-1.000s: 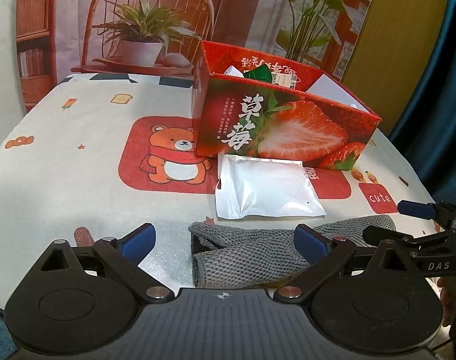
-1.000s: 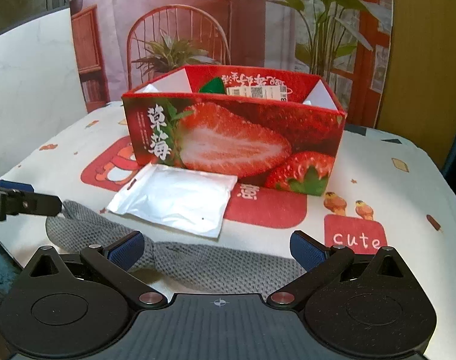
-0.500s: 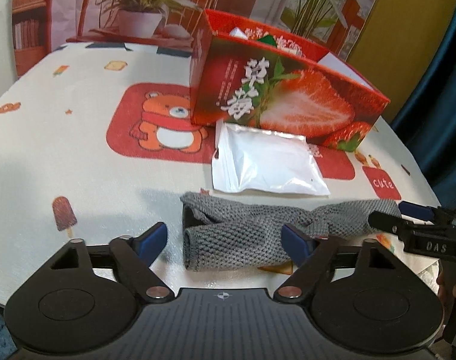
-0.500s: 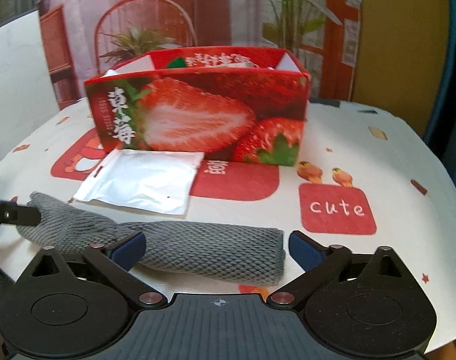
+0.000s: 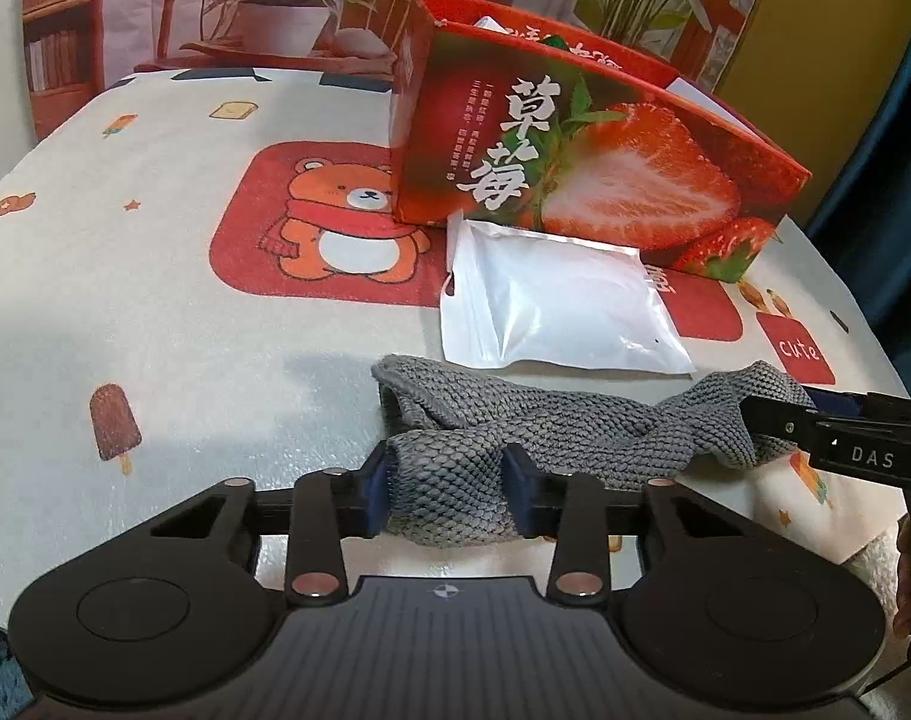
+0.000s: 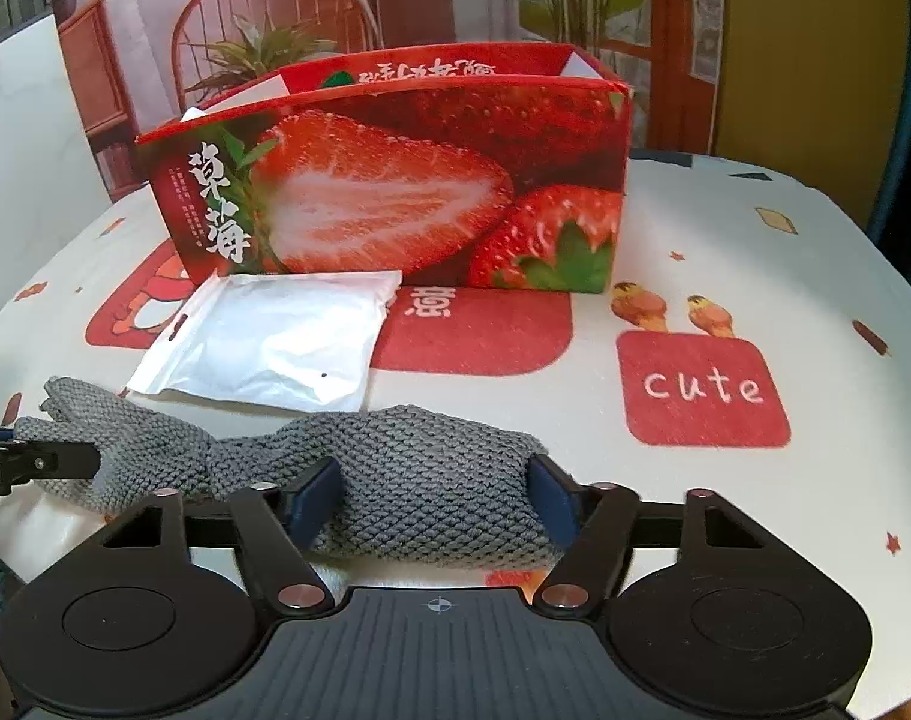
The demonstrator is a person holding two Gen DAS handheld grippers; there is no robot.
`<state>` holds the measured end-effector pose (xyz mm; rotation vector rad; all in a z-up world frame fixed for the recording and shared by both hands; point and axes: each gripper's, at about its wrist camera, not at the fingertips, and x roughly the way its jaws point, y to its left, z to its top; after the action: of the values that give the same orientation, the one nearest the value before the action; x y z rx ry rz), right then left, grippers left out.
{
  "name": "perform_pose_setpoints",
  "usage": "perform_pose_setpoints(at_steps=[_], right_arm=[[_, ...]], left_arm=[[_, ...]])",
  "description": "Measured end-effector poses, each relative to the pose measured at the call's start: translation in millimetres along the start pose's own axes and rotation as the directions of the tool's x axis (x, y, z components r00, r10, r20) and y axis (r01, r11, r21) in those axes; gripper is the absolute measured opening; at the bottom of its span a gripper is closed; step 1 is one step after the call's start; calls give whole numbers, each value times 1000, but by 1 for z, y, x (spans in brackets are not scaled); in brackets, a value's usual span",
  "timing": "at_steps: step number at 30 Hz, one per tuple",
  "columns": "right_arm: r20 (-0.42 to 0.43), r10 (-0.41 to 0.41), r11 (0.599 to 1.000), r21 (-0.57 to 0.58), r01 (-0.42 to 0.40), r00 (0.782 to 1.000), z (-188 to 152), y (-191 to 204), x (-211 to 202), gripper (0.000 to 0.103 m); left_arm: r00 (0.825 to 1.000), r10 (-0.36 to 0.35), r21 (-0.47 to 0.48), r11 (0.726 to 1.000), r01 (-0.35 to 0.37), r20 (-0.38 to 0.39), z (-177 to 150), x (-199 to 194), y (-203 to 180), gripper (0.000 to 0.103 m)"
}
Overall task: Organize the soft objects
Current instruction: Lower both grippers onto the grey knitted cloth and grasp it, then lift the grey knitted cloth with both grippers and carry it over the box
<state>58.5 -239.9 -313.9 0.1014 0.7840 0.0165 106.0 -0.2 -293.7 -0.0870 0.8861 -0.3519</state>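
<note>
A grey knitted cloth (image 5: 551,426) lies rolled along the table's near edge; it also shows in the right wrist view (image 6: 395,468). My left gripper (image 5: 449,489) is shut on its left end. My right gripper (image 6: 434,501) is shut on its right end; that gripper also shows at the right of the left wrist view (image 5: 815,420). A white plastic pouch (image 5: 551,306) lies flat just beyond the cloth, against a red strawberry box (image 5: 575,156). The open-topped box (image 6: 407,192) holds some packets, mostly hidden.
The table wears a cream cloth (image 5: 155,276) with bear and "cute" prints (image 6: 701,387). A chair with a potted plant (image 5: 281,6) stands behind the table. A blue curtain (image 5: 893,138) hangs at the right. The table edge runs close under both grippers.
Both grippers have come forward and closed onto the two ends of the grey cloth; a second ago their jaws stood wide open around it.
</note>
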Motion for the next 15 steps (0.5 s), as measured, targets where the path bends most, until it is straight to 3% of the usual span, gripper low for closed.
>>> perform_pose_setpoints(at_steps=[7,15], right_arm=[[-6,28,999,-37,-28,1000,12,9,13,37],[6,54,997,-53,-54,999,18,16,13,22]], left_arm=[[1000,16,-16,1000,-16,13,7,4,4,33],[999,1,-6,1000,-1,40,11,-3,2,20]])
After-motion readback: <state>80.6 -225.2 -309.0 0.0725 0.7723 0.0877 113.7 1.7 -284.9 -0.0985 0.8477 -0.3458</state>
